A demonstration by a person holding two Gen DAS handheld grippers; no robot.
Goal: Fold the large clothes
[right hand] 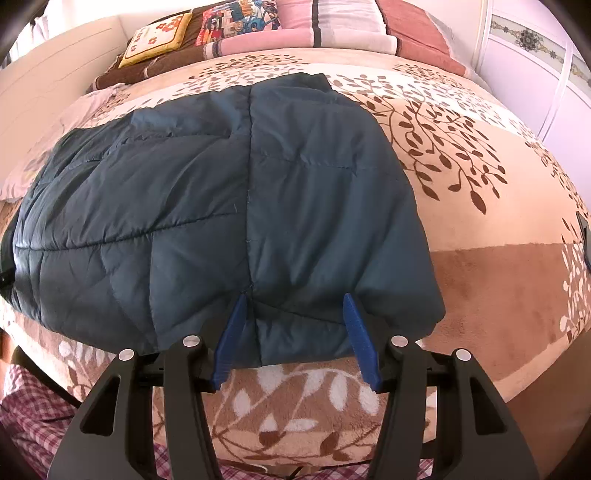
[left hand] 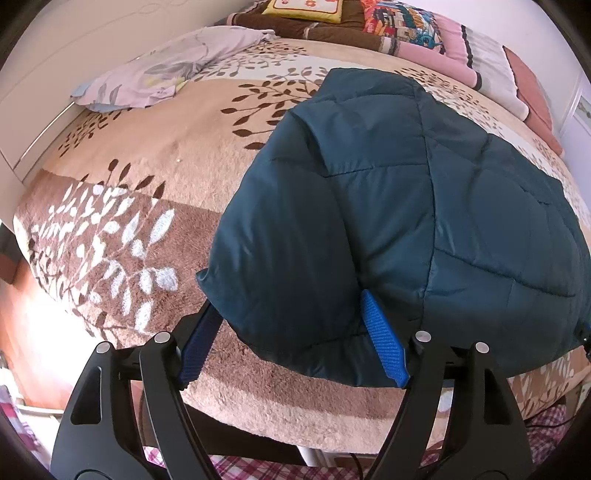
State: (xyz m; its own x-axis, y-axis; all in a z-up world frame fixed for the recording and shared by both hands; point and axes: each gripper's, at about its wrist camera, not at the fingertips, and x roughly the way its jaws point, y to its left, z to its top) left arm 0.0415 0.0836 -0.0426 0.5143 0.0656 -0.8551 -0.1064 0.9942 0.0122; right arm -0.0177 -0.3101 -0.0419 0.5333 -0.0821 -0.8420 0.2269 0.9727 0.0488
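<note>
A dark teal quilted jacket [left hand: 388, 192] lies folded on the bed, its near hem at the bed's front edge. My left gripper [left hand: 288, 306] stands open and wide around the jacket's near left corner. Its left finger is partly hidden under the fabric, and its right blue pad [left hand: 384, 343] rests in a crease on top. In the right wrist view the same jacket [right hand: 221, 192] fills the middle. My right gripper [right hand: 294, 297] is shut on a thick bunch of the hem, with fabric puckered at the left pad [right hand: 231, 339].
A beige and brown leaf-patterned blanket [left hand: 140, 192] covers the bed. A lilac pillowcase [left hand: 162, 70] lies at the far left. Folded quilts and pillows [right hand: 303, 26] are stacked along the headboard. A white wardrobe [right hand: 546, 74] stands at the right, and checked cloth [right hand: 33, 398] shows below the bed's edge.
</note>
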